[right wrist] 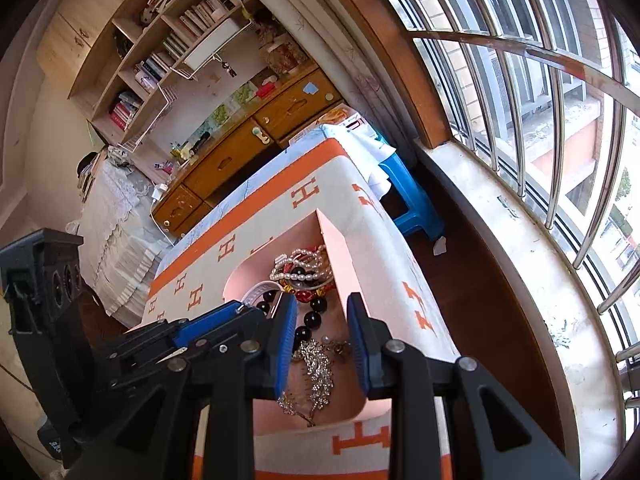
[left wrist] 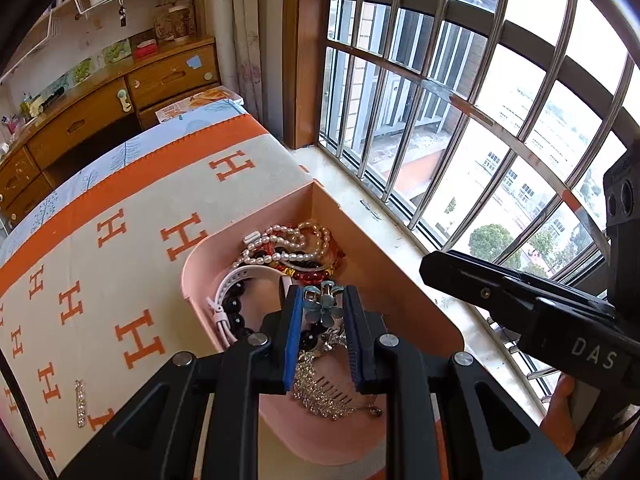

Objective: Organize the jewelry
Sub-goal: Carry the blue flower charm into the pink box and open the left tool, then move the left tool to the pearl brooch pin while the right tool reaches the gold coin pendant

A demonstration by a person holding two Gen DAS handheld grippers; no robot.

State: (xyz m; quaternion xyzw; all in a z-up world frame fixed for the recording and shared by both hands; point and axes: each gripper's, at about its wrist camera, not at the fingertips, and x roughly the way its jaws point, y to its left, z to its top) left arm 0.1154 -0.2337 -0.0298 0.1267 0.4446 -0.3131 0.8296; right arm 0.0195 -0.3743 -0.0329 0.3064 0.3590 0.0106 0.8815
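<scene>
Beside the window, over the pink box point(left wrist: 400, 280), left gripper point(left wrist: 320, 308) pinches a blue flower clip point(left wrist: 322, 304); release low, right gripper point(right wrist: 320, 320) spread.

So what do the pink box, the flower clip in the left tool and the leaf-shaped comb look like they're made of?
Pink box: looks like matte plastic, with smooth thin walls and a rounded corner.
Flower clip, held in the left tool: glossy blue petals, probably enamel or painted metal.
Leaf-shaped comb: silvery metal set with small clear stones that sparkle, likely rhinestones; its teeth look like metal too.
</scene>
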